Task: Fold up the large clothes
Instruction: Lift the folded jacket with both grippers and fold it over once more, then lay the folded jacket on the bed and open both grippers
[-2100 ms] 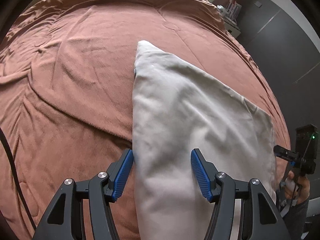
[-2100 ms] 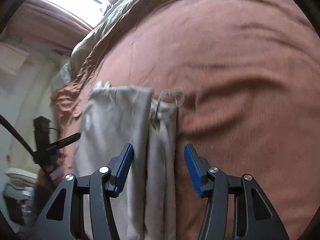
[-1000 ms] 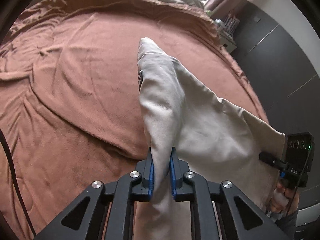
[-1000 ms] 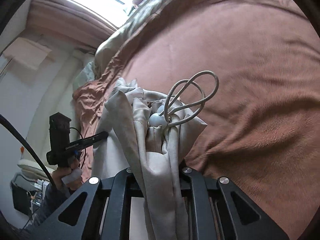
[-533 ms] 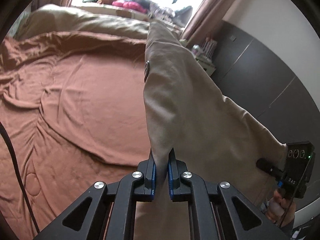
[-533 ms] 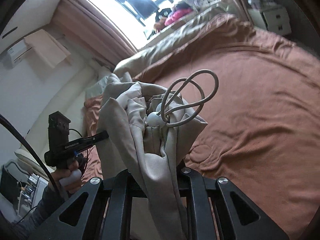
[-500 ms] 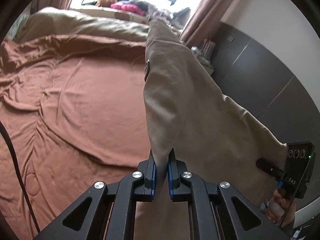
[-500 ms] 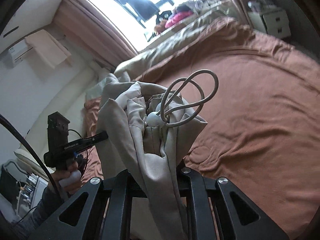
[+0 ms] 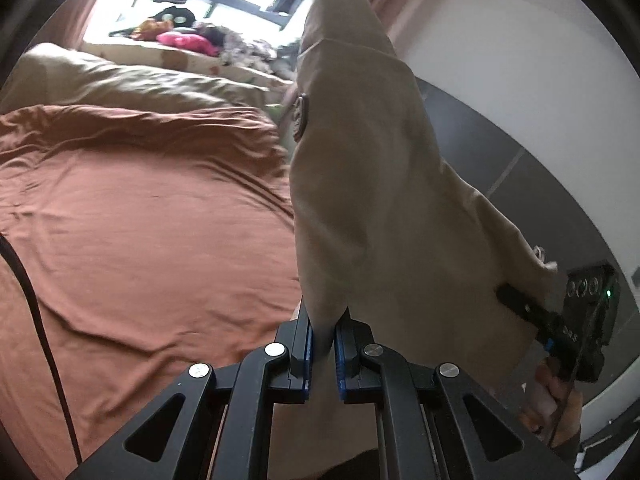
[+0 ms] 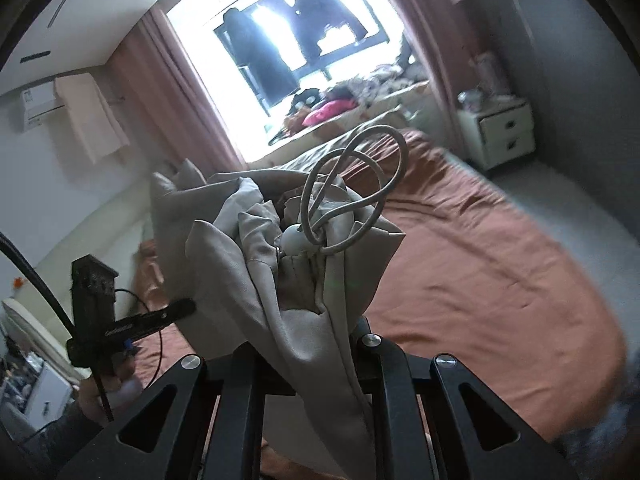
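At the bottom centre of the left wrist view, the left gripper is clamping a fold of the beige garment, its blue pads pinching the cloth between them. The fabric is rising from the gripper toward the top centre of the frame, its long axis running up and away, and is spreading to the lower right, where the right gripper is holding the other end.

In the right wrist view, the right gripper is clenching a bunched end of the same garment at the bottom centre, its fingertips hidden by cloth, with a looped drawstring standing above the bunch.

The garment is hanging in the air between both grippers, above the brown bed filling the left of the frame. Laying it down likely depends on keeping that span taut. Beyond, a bright window is glowing at the top centre.
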`<action>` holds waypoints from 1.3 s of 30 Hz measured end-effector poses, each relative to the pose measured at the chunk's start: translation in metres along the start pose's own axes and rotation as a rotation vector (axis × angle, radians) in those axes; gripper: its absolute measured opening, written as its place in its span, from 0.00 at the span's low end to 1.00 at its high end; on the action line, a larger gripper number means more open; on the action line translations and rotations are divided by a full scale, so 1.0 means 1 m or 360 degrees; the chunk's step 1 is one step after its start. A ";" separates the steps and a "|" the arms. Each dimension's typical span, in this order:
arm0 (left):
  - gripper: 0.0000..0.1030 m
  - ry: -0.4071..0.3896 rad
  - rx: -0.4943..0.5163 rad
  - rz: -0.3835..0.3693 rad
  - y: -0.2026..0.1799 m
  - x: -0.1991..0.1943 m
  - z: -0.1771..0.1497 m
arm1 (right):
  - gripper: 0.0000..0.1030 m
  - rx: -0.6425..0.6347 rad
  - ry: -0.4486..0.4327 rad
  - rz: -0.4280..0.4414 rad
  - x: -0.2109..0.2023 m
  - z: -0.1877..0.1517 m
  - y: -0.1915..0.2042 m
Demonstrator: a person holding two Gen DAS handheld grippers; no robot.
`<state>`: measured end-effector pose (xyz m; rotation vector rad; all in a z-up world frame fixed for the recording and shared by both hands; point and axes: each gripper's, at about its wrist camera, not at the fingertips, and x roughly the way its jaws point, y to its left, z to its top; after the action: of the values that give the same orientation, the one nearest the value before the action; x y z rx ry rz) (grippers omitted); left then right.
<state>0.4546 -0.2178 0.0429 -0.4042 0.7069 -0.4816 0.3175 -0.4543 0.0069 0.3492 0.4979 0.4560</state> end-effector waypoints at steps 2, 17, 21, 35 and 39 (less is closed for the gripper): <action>0.08 0.0005 0.0018 -0.0040 -0.026 0.010 -0.003 | 0.08 -0.0002 -0.0026 -0.0049 -0.021 0.004 -0.010; 0.08 0.0288 -0.0140 -0.0179 -0.131 0.110 -0.031 | 0.08 0.0038 -0.0002 -0.0396 -0.078 0.026 -0.042; 0.08 0.0401 -0.0172 -0.0190 -0.136 0.141 -0.039 | 0.08 0.0085 0.0040 -0.0485 -0.059 0.037 -0.043; 0.10 0.0613 -0.0160 -0.0171 -0.078 0.256 -0.014 | 0.14 0.0323 0.0206 -0.0726 0.056 0.071 -0.070; 0.21 0.0674 -0.0130 0.0000 -0.058 0.281 -0.016 | 0.21 0.0434 0.0337 -0.0770 0.086 0.071 -0.081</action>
<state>0.6134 -0.4215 -0.0839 -0.3819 1.1386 -0.5460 0.4487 -0.4948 -0.0015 0.4287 0.8297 -0.0488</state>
